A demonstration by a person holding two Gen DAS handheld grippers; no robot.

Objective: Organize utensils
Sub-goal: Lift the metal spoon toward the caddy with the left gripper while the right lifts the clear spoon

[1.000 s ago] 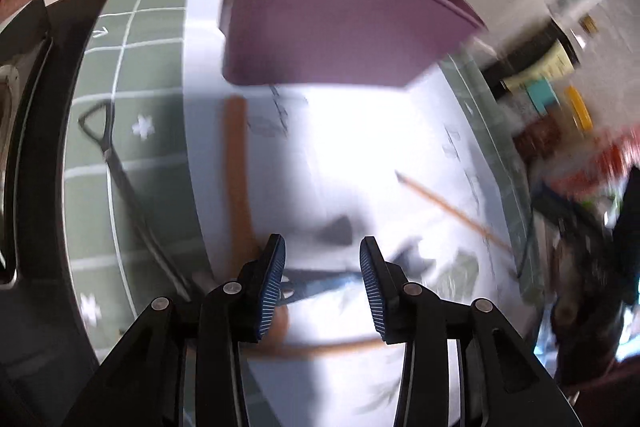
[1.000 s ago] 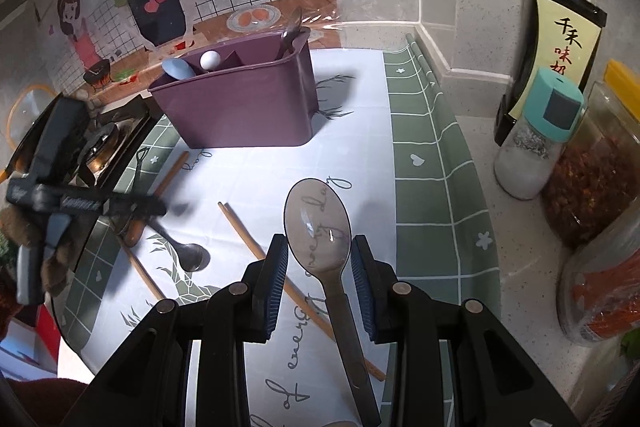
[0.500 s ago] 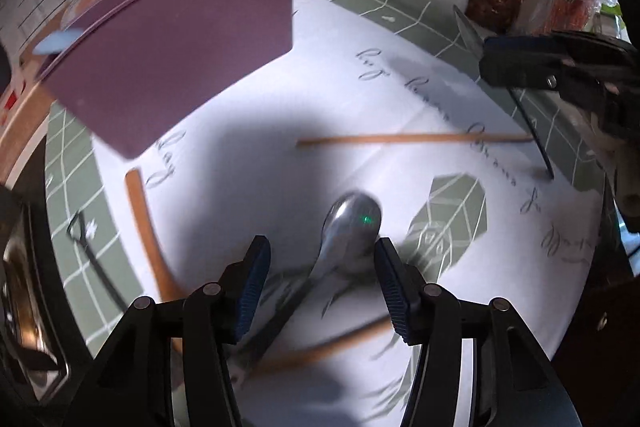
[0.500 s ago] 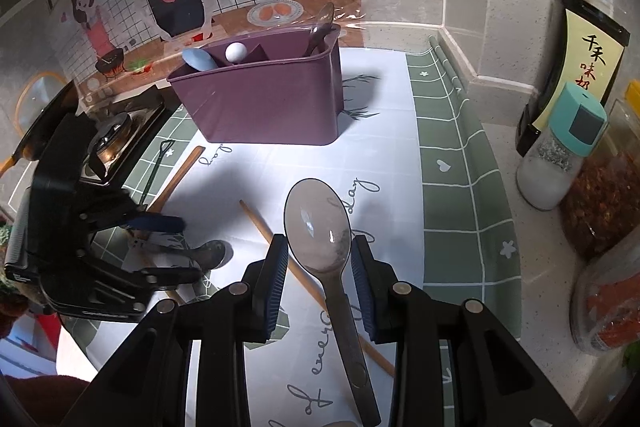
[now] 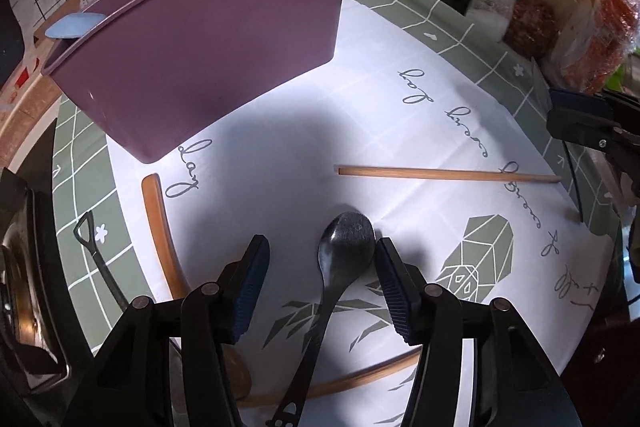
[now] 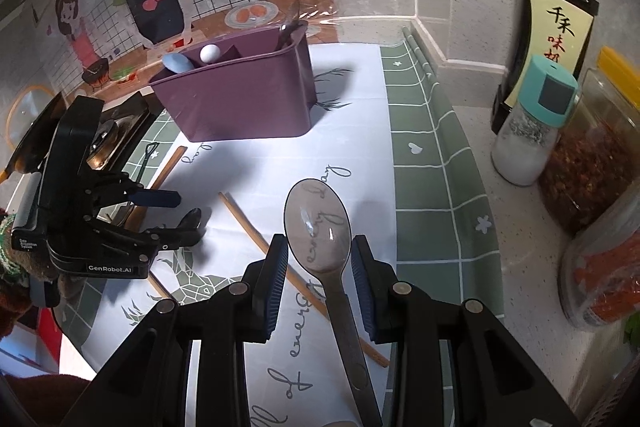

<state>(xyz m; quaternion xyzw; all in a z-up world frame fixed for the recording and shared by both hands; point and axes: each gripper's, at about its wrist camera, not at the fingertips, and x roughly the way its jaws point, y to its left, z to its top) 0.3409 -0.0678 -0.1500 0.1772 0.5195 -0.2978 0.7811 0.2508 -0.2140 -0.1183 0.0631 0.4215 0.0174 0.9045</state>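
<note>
A purple utensil caddy [image 5: 208, 39] [image 6: 244, 95] stands on the printed mat and holds several utensils. My left gripper [image 5: 320, 267] is open, low over the mat, its fingers on either side of a dark metal spoon [image 5: 340, 267] lying there. It shows from the side in the right wrist view [image 6: 176, 219]. My right gripper [image 6: 318, 259] holds a translucent grey spoon [image 6: 320, 227] above the mat, bowl forward, its handle against the right finger. A wooden chopstick [image 5: 448, 174] [image 6: 256, 239] lies on the mat between the grippers.
A wooden utensil handle [image 5: 160, 227], a small black shovel-shaped utensil [image 5: 96, 259] and another chopstick [image 5: 360, 383] lie at the mat's left and near edge. A soy sauce bottle [image 6: 548, 19], salt shaker [image 6: 532, 127] and jars [image 6: 592, 163] stand at the right. A stove [image 6: 108, 139] is at the left.
My left gripper swung from the left of the mat toward the dark spoon and came down around it. My right gripper rose a little with the grey spoon still in it.
</note>
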